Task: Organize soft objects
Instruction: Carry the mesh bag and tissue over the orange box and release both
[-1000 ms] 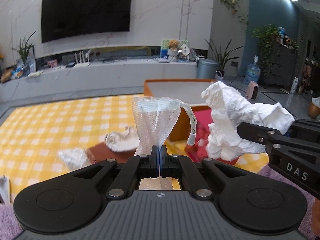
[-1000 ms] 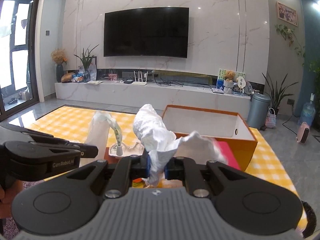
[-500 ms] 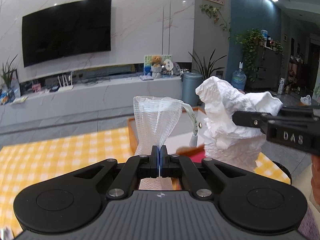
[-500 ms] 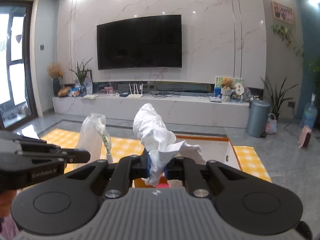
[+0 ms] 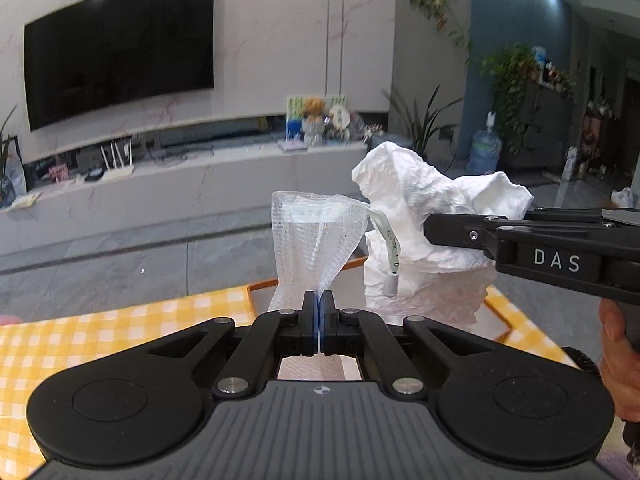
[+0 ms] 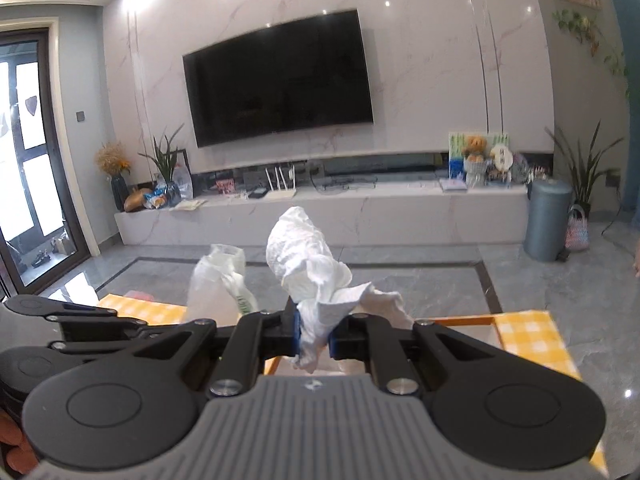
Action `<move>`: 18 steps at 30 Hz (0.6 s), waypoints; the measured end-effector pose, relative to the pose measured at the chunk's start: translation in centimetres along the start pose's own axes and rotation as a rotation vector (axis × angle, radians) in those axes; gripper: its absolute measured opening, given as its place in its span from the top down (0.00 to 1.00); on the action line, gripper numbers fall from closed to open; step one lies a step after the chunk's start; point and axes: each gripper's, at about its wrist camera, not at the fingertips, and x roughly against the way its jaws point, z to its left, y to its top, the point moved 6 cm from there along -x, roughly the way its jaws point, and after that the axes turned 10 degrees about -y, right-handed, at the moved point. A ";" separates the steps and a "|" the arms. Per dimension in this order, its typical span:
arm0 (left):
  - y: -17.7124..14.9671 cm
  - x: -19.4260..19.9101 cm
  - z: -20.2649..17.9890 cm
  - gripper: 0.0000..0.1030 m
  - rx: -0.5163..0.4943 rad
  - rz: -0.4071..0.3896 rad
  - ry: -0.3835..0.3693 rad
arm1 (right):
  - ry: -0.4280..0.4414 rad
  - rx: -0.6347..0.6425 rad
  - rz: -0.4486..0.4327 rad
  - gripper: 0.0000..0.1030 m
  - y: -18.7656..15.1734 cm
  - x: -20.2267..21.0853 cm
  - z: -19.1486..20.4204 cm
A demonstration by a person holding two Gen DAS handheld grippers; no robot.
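My left gripper (image 5: 319,312) is shut on a white mesh bag (image 5: 316,240) with a drawstring toggle (image 5: 390,284), held upright in the air. My right gripper (image 6: 314,330) is shut on a crumpled white tissue (image 6: 308,264). In the left wrist view the tissue (image 5: 432,216) and the right gripper (image 5: 430,227) sit just right of the mesh bag. In the right wrist view the mesh bag (image 6: 218,280) and the left gripper (image 6: 116,316) are at the left. The orange box (image 5: 262,292) lies below both, mostly hidden.
The yellow checked cloth (image 5: 100,344) covers the table below, and shows at the right in the right wrist view (image 6: 528,332). Beyond are grey floor, a white TV bench (image 6: 360,216), a wall TV (image 6: 280,80) and a grey bin (image 6: 548,220).
Both grippers have risen and tilted up with their loads. The table and box have dropped low in both views, and the other table items have left view.
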 end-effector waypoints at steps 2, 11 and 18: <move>-0.4 -2.0 0.6 0.99 0.014 0.031 -0.002 | 0.007 -0.010 0.038 0.90 -0.5 -2.5 -0.4; -4.0 -8.6 2.2 0.99 0.053 0.182 -0.053 | -0.033 -0.071 0.335 0.90 -5.8 -13.5 -3.5; -4.9 -10.7 2.3 0.99 0.065 0.251 -0.075 | -0.087 -0.120 0.586 0.89 -10.3 -17.1 -5.7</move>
